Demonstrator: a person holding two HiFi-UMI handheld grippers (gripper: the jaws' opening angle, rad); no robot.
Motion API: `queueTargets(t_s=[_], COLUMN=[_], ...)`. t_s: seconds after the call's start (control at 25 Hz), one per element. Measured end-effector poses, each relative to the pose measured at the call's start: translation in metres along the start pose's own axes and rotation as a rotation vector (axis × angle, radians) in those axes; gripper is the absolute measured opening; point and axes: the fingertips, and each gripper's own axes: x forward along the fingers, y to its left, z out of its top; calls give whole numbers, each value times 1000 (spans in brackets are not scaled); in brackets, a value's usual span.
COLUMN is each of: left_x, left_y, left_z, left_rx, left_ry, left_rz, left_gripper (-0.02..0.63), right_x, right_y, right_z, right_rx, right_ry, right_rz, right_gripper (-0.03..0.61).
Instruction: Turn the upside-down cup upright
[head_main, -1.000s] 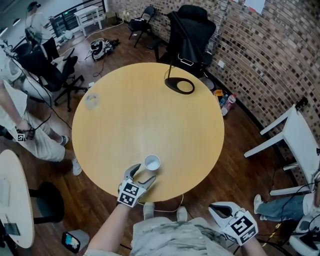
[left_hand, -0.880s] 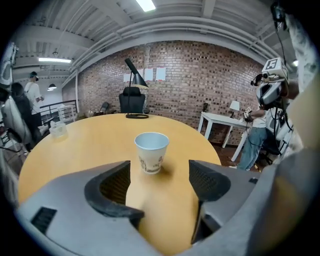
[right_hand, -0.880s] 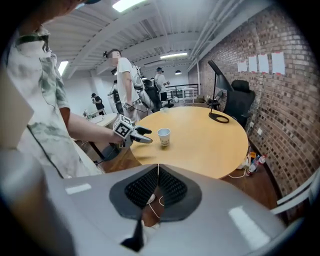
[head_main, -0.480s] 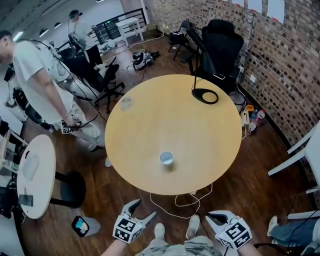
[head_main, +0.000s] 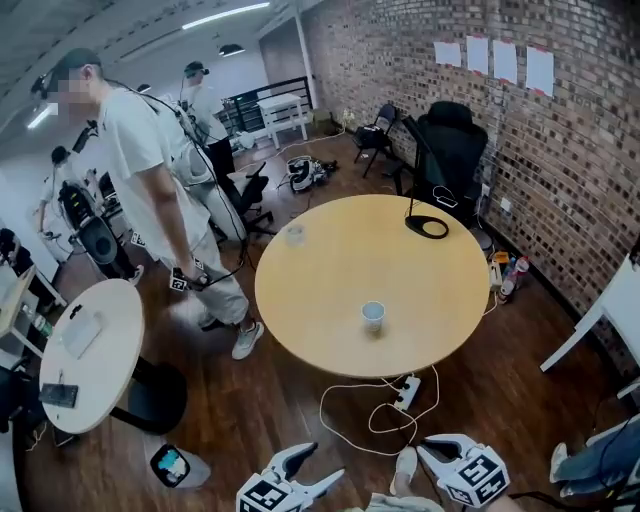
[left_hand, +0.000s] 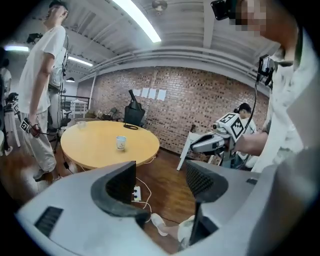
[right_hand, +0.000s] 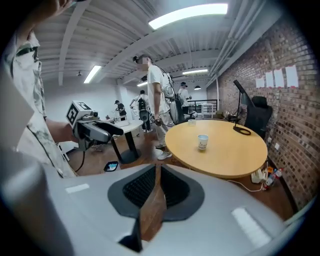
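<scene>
A small white paper cup (head_main: 373, 316) stands mouth-up on the smooth, round, honey-coloured wooden bench (head_main: 320, 300), towards its near edge and well apart from both grippers. The left gripper (left_hand: 162, 179), a grey shell with black ribbed pads, hangs over the dark plank floor (head_main: 280, 420) with its jaws apart; they have just been closing, with nothing between them. The right gripper (right_hand: 156, 175) has its ribbed pads drawn together at the tips, holding nothing. A rough brick wall (head_main: 560, 150) backs the room.
</scene>
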Motion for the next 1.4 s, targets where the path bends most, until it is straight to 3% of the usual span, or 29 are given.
queueTargets(t_s=[0.24,0.56,0.84,1.12,1.4], left_x=[-72,-117,-93,-57,-65], left_y=[-61,-138,-235,-361,-414], left_z=[-50,-76,-83,-93,-110], left_rx=[-6,17,21,35,38], left_ry=[11,13,-5,-12,4], left_rz=[-136,-160,-158,-210,-175], left_gripper=[308,278,278,278,278], right_x=[-28,-98,-194,-281,-328], right_y=[110,167,174,177,188], right_z=[-39,-67,-114,-181,-205], right_rx=[53,21,-35,-7,-19], right_ry=[18,12,-27,-38,-74], right_rz=[-14,-3,-26,-22,-10], right_gripper=[58,89,84,77,72])
